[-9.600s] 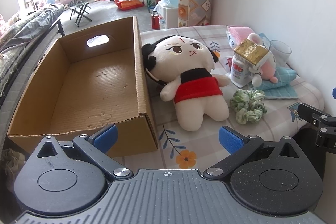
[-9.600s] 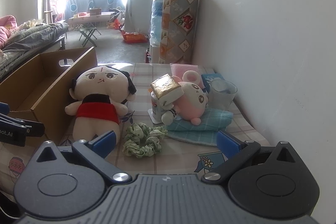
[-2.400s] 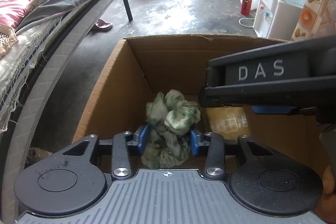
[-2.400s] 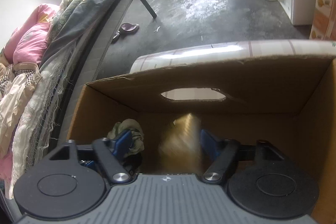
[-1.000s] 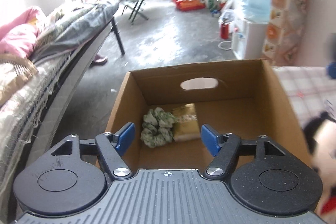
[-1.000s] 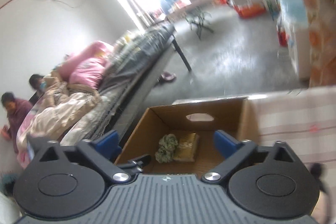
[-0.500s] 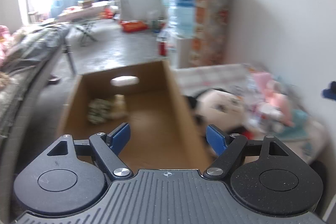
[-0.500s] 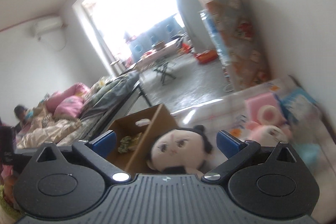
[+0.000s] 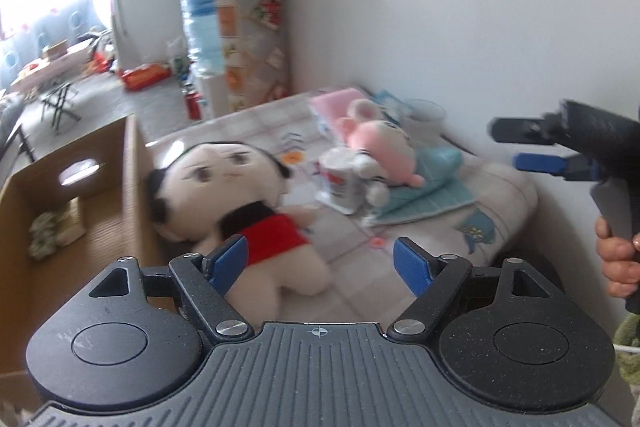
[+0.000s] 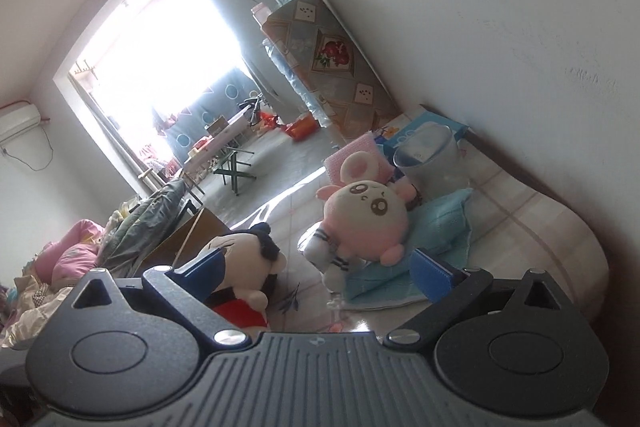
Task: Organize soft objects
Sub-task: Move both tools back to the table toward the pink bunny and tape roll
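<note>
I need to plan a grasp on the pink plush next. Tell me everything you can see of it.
The pink plush is a round, soft-looking toy with a cream face, big dark eyes, pink ears and stubby pink feet. It lies tilted on a folded blue cloth, leaning against a white packet at its front. A clear cup and a pink pad sit just behind it. Neither gripper touches it.

White wall (image 10: pixel 500 7) rt of claw; bright window (image 10: pixel 160 67) far ahead-left, grey floor (image 9: pixel 156 107) w/ folding table (image 10: pixel 224 147), patterned cabinet (image 9: pixel 252 27) ahead.
</note>
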{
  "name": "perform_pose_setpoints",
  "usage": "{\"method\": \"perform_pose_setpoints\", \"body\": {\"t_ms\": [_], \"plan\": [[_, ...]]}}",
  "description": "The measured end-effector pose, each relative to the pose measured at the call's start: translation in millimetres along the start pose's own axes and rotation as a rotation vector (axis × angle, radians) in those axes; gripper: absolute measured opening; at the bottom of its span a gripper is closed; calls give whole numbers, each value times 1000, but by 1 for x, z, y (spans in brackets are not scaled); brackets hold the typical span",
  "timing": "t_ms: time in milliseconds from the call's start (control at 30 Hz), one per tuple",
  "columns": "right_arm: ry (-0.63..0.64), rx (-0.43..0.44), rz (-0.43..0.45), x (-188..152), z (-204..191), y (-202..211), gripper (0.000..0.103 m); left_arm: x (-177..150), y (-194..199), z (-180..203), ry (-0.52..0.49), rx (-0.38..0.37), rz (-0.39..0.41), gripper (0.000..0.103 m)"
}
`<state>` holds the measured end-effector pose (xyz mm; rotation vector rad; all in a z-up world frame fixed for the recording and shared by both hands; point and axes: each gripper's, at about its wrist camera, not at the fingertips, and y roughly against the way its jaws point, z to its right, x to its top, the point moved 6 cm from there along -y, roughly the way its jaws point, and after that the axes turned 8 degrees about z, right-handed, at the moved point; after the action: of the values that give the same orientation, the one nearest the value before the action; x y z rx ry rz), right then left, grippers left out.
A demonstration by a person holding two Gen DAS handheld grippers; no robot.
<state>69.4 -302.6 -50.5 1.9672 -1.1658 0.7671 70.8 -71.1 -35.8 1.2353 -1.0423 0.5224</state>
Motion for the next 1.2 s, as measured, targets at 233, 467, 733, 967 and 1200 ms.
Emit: {"method": "perform_pose_setpoints", "body": {"t_ms": [233, 467, 733, 967, 1200], "plan": [[3, -23, 26, -5, 22, -15, 93, 13, -46, 30, -85, -34, -6, 86], [26, -90, 64, -6, 53, -35, 79, 43, -104, 46, -66, -71, -76, 90], [65, -113, 71, -2, 69, -45, 80, 72, -171, 66, -87, -105, -135, 100], [54, -123, 80, 1, 84, -45, 82, 73, -228, 66, -90, -92, -250, 101], [50, -102, 77, 0, 86, -47, 83, 70, -261, 66, -72, -92, -331, 103]]}}
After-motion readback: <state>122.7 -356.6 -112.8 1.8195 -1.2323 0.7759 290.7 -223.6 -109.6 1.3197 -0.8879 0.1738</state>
